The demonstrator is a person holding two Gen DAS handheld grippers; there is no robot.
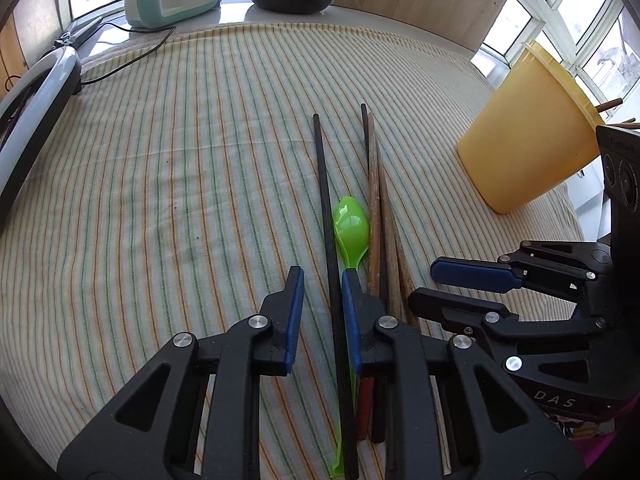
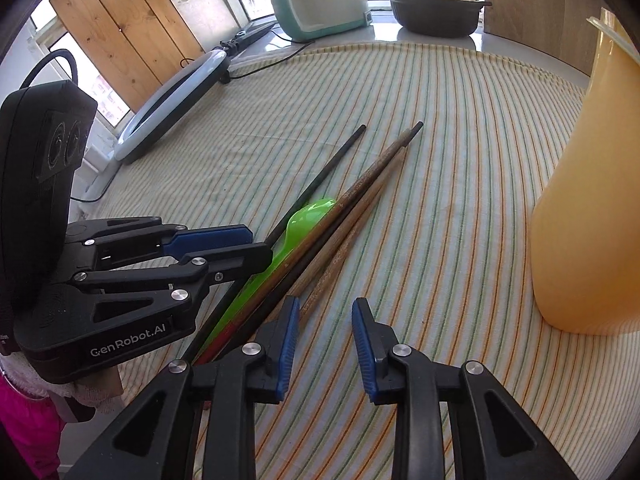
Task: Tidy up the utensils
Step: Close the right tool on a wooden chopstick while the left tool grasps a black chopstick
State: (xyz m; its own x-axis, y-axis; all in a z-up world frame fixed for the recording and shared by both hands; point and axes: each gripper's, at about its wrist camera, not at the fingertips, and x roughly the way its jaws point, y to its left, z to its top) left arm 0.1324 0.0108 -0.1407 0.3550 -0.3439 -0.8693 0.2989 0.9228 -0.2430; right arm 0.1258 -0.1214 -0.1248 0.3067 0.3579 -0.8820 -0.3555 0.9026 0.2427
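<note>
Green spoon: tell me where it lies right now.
The green spoon lies on the striped cloth mid-table, wedged between the black chopstick and the wooden chopsticks, just ahead of the left tongs.

a green plastic spoon [image 1: 351, 229] lies bowl-up on the striped desk among black chopsticks [image 1: 325, 200] and brown wooden chopsticks [image 1: 374, 200]; a yellow cup [image 1: 528, 136] stands nearby.

Bright daylight from blown-out windows [image 1: 576, 12] behind, soft shadows, sharp focus, heavy fisheye bending, dark corners

Two wrist fisheyes, close, angled down, sharing striped cloth [image 1: 180, 160]
</note>
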